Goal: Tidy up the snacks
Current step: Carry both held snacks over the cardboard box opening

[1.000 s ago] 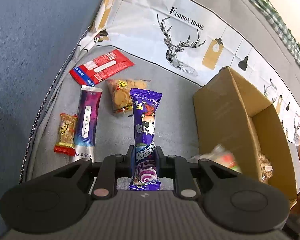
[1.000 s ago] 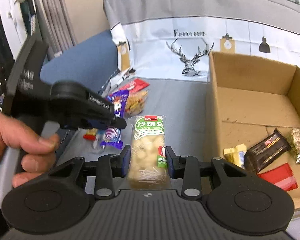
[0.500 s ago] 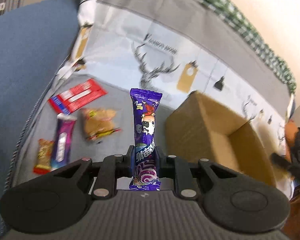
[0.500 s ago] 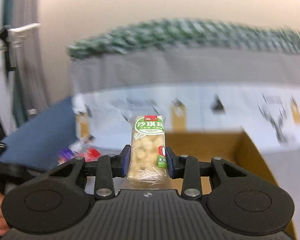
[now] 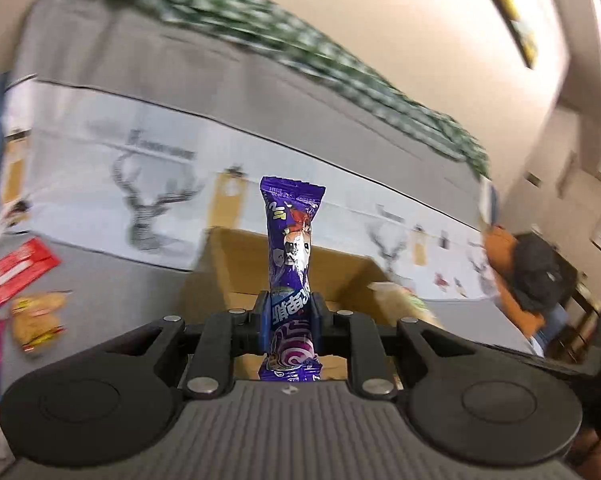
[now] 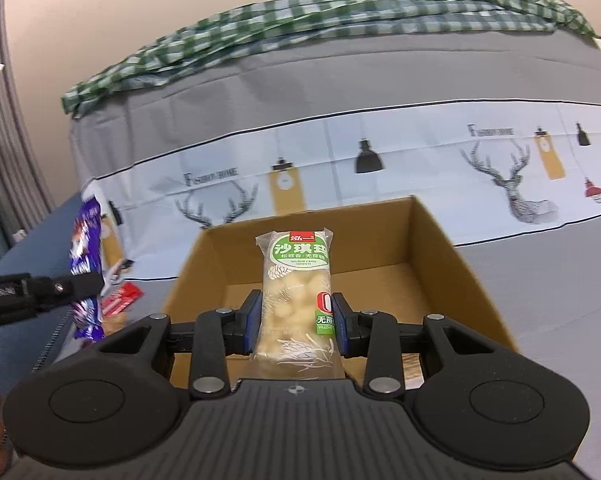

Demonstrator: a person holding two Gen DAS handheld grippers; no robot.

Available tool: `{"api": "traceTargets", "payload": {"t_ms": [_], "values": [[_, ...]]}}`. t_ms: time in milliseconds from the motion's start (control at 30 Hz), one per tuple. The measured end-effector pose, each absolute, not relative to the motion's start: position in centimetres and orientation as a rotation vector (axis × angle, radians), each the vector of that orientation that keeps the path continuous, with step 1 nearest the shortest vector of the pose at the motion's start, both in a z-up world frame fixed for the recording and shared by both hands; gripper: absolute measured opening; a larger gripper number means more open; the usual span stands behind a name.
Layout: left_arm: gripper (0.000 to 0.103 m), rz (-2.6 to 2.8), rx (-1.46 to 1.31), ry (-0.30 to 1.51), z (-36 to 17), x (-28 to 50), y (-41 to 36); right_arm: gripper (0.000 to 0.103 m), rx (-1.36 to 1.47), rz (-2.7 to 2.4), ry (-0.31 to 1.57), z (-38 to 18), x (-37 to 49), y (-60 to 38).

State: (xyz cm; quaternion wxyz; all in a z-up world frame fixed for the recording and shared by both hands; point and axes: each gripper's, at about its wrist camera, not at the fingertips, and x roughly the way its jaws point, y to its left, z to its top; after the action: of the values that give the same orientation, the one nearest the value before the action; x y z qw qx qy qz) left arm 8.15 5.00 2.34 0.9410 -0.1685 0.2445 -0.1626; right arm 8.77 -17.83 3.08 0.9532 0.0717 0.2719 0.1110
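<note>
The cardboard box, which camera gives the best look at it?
The right wrist view: the cardboard box shows its open top, inner walls and floor behind the held pale snack. The left wrist view catches only blurred walls behind the purple snack.

The cardboard box (image 6: 440, 248) was open at the top, and much of its floor was left bare. Its tall walls stood in the way at the sides. Loose snack packs (image 5: 36, 316) were scattered on the grey cloth (image 5: 112, 280) beside it.
</note>
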Motion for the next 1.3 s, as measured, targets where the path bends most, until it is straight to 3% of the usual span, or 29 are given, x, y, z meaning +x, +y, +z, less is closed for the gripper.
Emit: {"api": "traceTargets", "payload": {"t_ms": [433, 1300], "values": [[0.021, -0.486, -0.27, 0.523, 1.0, 8.6, -0.9, 0.037, 0.12, 0.138, 0.529, 2.6, 8.7, -20.0], [0.021, -0.513, -0.227, 0.532, 0.6, 8.5, -1.3, 0.037, 0.107, 0.123, 0.503, 2.6, 8.6, -19.6]]}}
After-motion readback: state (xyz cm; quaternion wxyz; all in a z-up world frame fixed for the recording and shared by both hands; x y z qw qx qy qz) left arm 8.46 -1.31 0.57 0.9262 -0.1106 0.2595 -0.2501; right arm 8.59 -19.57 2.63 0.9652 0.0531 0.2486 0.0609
